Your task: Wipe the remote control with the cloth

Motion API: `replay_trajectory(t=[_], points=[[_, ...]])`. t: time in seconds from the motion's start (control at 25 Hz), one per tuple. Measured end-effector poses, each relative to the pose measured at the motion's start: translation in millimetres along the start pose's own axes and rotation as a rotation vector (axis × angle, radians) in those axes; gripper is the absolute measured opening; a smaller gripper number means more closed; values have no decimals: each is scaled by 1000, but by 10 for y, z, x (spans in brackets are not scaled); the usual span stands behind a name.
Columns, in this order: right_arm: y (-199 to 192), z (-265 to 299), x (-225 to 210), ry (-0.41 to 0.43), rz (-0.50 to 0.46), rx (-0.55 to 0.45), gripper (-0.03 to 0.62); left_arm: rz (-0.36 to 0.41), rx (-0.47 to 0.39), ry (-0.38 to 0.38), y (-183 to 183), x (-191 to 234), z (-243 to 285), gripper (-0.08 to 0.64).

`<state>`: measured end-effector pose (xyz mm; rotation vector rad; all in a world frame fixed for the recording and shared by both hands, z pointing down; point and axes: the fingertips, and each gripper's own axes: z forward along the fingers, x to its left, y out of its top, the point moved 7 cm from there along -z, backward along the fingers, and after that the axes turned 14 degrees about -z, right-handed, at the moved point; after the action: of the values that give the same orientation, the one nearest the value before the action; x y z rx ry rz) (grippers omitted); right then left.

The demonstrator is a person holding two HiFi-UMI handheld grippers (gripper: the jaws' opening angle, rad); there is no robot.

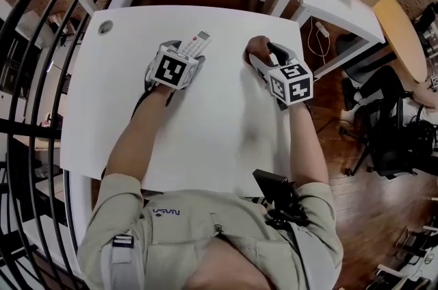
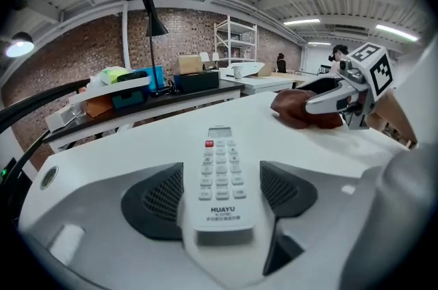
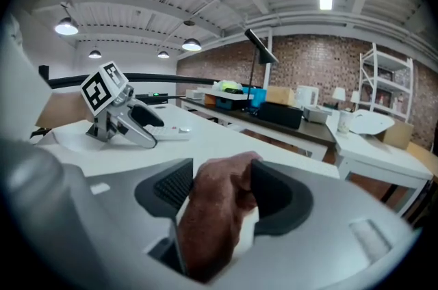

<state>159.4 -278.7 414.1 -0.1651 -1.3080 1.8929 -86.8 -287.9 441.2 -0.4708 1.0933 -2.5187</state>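
Both wide open, probably to grasp, the left tool is straddling the slim white plastic remote at eleven o'clock on the surface, the right tool the crumpled brown cloth at one o'clock.

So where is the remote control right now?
In the head view the remote control lies on the white table left of centre, between the open jaws of the left gripper; the brown cloth sits to its right.

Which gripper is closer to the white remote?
Left. The remote lies between the open jaws of the left gripper. The right gripper is off to the side, its jaws around the brown cloth.
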Motion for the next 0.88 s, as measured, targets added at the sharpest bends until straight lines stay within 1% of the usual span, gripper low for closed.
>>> replay_trajectory(t=[0.16, 0.32, 0.4, 0.48, 0.52, 0.6, 0.64, 0.68, 0.76, 0.88], points=[[-25, 40, -5, 14, -5, 35, 258, -34, 46, -21, 41, 20, 35, 351], [-69, 94, 33, 20, -14, 77, 258, -65, 87, -39, 68, 59, 64, 348], [-102, 107, 48, 22, -18, 100, 256, -75, 88, -35, 75, 80, 70, 338], [-112, 100, 56, 24, -20, 111, 256, -88, 88, -29, 92, 105, 78, 311], [-114, 91, 63, 25, -19, 113, 255, -91, 88, -25, 98, 116, 77, 285], [-116, 78, 88, 25, -15, 112, 247, -80, 82, -16, 96, 120, 69, 249], [-118, 69, 96, 23, -13, 111, 223, -70, 77, -11, 92, 113, 65, 247], [-123, 57, 101, 22, -12, 109, 215, -58, 70, -6, 86, 103, 61, 245], [-142, 28, 109, 19, -11, 105, 178, -34, 49, 9, 69, 78, 49, 245], [-142, -16, 107, 5, -7, 94, 154, -6, 9, 28, 40, 42, 5, 245]])
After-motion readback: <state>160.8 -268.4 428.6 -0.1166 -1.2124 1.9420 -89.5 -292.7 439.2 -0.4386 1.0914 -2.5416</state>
